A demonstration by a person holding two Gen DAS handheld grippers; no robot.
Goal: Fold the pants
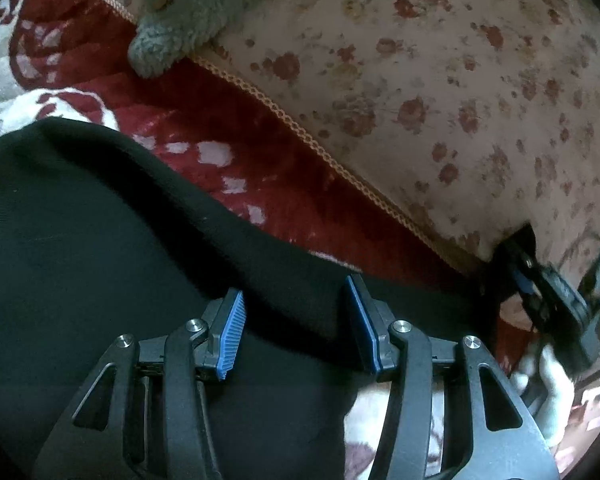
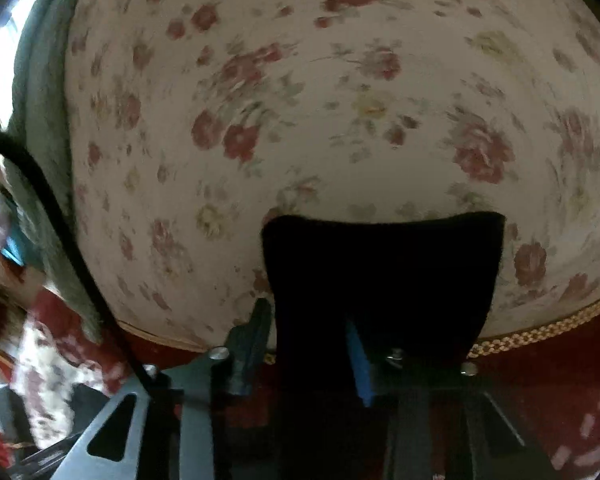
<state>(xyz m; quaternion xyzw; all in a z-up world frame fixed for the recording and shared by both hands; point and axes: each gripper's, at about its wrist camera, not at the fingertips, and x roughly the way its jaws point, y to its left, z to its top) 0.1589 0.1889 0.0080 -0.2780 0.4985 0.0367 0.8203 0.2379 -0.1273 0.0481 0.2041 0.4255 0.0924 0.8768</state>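
The black pants [image 1: 100, 240] lie spread on a red patterned blanket, and one raised fold edge runs through my left gripper [image 1: 296, 328]. Its blue pads [image 1: 232, 336] stand well apart around that fold, so the gripper is open. Further right in this view, a hand holds my right gripper [image 1: 522, 280] at the far end of the same black edge. In the right wrist view my right gripper [image 2: 306, 344] is shut on a flap of the pants [image 2: 384, 272]. The flap sticks out ahead of the fingers, over the flowered sheet, and hides part of them.
A pale flowered sheet [image 1: 420, 80] with a braided trim [image 1: 300, 128] lies beyond the red blanket [image 1: 260, 152]. A grey fleece item [image 1: 188, 12] rests at the top left. In the right wrist view a black cable [image 2: 40, 184] curves down the left side.
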